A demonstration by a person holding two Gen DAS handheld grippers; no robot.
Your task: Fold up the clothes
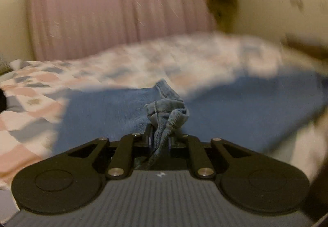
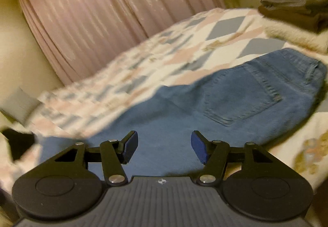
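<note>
Folding's barely started: our left gripper (image 1: pixel 161 136) is clamped on a bunched hem of the jeans (image 2: pixel 235 99), which lie spread on the quilt (image 2: pixel 205 32); our right gripper (image 2: pixel 163 146) hangs open over them, empty

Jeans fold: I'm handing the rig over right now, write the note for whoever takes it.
Left gripper: shut on a bunched bit of the jeans.
Right gripper: open, empty, over the jeans, back pocket facing up.
Jeans lie spread on the quilt; folded clothes stacked at the far right.
Done: one grasp. Left: carry the held part over, flatten, finish folding.
</note>
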